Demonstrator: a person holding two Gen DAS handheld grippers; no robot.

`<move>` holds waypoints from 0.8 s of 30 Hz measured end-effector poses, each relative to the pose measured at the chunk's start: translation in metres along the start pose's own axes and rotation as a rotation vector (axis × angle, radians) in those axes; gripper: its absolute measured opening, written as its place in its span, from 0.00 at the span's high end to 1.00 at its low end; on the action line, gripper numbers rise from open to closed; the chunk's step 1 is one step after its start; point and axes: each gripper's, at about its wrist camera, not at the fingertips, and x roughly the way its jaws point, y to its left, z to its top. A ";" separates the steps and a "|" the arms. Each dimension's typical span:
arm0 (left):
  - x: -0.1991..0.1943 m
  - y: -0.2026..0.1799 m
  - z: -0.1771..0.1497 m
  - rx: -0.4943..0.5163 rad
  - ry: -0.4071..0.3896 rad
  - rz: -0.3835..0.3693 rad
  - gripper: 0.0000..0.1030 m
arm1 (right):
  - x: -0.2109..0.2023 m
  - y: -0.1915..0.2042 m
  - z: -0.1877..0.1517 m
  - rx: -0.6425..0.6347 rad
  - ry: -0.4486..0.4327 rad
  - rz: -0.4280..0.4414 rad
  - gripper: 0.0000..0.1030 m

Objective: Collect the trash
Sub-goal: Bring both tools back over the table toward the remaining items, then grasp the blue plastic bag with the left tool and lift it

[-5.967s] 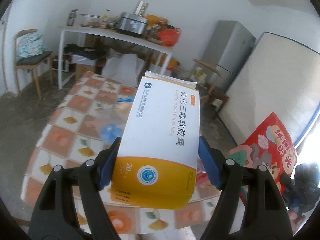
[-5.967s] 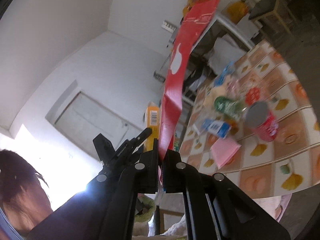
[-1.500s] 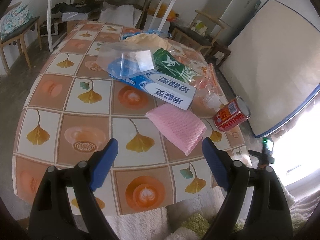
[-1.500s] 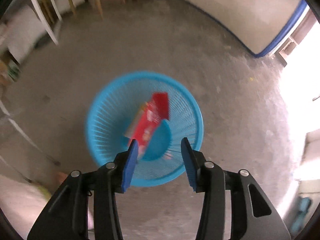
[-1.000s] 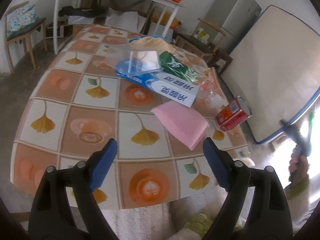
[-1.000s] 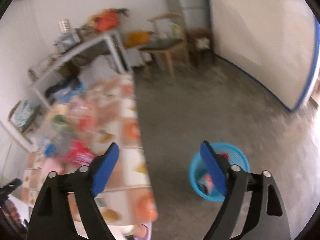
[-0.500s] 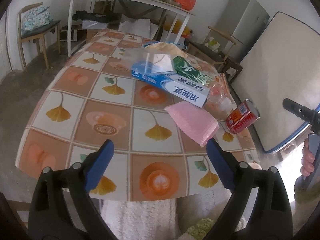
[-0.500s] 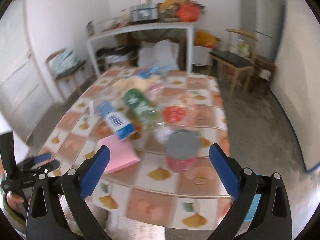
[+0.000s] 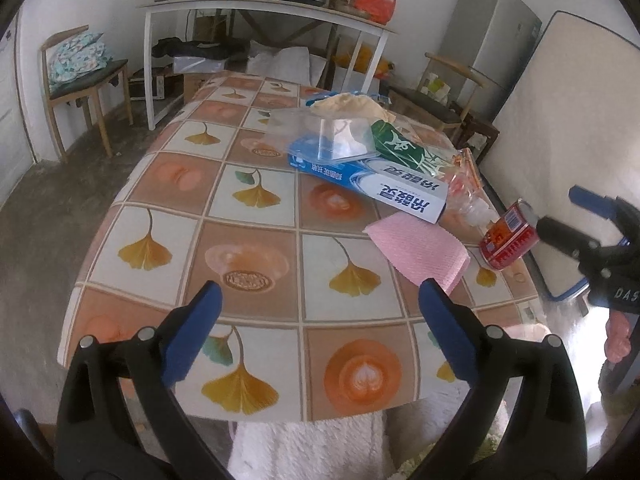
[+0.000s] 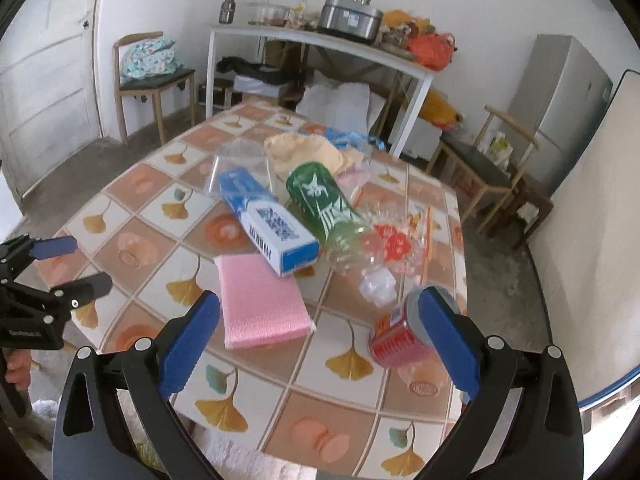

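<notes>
Both your grippers, left and right, gape wide with nothing between them, poised over the table; the can, sponge and box lie there.

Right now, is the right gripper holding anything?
No: the right gripper is open and empty above the table, with the red can lying just beyond its right finger.

White shelf table with a cooker — wooden chair, grey fridge nearby.
</notes>
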 end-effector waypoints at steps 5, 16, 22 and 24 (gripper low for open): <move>0.008 0.006 0.006 0.009 -0.001 -0.014 0.08 | 0.001 -0.009 0.011 0.078 -0.011 0.048 0.06; 0.028 0.014 0.026 0.004 0.026 -0.145 0.08 | 0.010 -0.030 0.021 0.210 -0.067 0.109 0.06; 0.039 0.023 0.037 -0.046 0.044 -0.205 0.08 | 0.017 -0.040 0.033 0.267 -0.065 0.157 0.06; 0.042 0.027 0.044 -0.060 0.051 -0.205 0.08 | 0.021 -0.043 0.039 0.278 -0.055 0.179 0.06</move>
